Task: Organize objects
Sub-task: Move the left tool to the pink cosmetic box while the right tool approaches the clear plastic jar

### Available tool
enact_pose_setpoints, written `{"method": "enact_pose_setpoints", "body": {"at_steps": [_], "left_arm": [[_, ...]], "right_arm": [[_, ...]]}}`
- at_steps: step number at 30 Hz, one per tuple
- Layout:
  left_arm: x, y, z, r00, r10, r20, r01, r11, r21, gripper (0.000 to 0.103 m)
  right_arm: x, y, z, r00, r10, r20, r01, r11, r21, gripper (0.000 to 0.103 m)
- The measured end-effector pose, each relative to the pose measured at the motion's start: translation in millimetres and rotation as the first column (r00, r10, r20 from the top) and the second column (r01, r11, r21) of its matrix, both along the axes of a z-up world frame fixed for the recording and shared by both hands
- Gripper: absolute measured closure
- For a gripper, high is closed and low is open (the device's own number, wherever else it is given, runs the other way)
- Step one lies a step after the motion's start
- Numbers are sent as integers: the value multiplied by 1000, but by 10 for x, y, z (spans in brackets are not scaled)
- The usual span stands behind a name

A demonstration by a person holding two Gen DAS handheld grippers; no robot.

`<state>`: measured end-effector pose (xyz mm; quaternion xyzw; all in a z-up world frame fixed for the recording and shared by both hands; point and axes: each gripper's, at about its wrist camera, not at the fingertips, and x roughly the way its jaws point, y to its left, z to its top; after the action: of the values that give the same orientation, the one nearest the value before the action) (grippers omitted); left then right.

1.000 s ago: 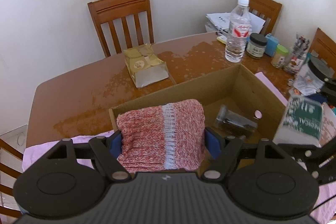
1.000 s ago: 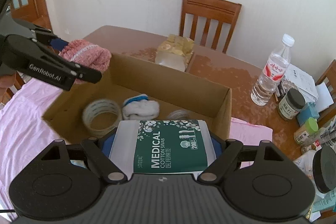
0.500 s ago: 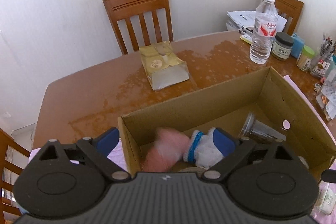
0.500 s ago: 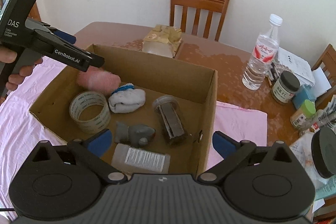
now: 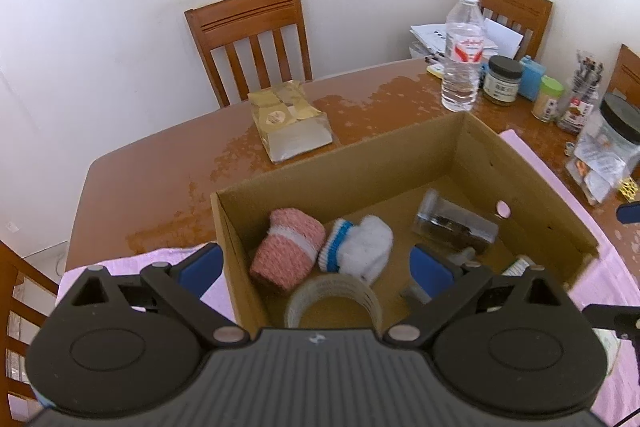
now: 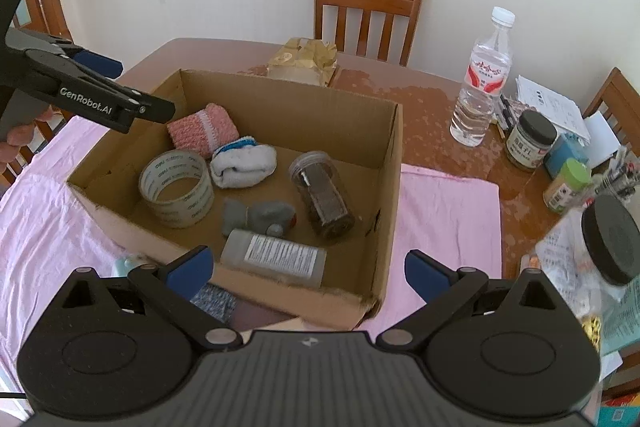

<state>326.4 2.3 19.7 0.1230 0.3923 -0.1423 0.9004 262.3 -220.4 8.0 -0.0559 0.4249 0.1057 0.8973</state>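
- Pink knit roll (image 5: 287, 253) lay in the cardboard box (image 5: 532, 183), far-left corner, touching the white sock (image 5: 358, 245), beside the tape roll (image 6: 177, 183).
- Left gripper (image 5: 316, 269) was spread wide, empty, hovering over the box's left wall.
- Right gripper (image 6: 306, 269) was also wide apart, empty, at the box's near edge.

Black tongs (image 6: 306, 269) with blue pads (image 6: 188, 267), "GenRobot.AI" lettered white.

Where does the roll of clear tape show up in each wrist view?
Left wrist: tape roll at bottom centre, inside the cardboard box, partly hidden behind the gripper body.
Right wrist: tape roll in the box's near-left part, left of centre.
Shared landmark: the white sock lies just beyond it.
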Motion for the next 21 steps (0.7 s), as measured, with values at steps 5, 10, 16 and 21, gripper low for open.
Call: {"method": "enact_pose_setpoints", "body": {"at_steps": [5, 10, 16, 21], "left_arm": [[-270, 35, -12, 1000, -1, 2, 1, 1000, 6, 3], [-557, 103, -95, 1000, 5, -25, -5, 1000, -6, 3], [-840, 173, -286, 995, 48, -87, -51, 998, -41, 3], [-1014, 217, -441, 985, 108, -136, -117, 991, -61, 3]], "right_arm": [[-205, 18, -43, 1000, -19, -12, 19, 1000, 22, 0], [-392, 56, -101, 999, -24, -21, 25, 999, 36, 0], [-570, 141, -236, 1000, -16, -23, 16, 1000, 6, 0], [-683, 193, -333, 999, 26, -23, -26, 1000, 2, 0]]}}
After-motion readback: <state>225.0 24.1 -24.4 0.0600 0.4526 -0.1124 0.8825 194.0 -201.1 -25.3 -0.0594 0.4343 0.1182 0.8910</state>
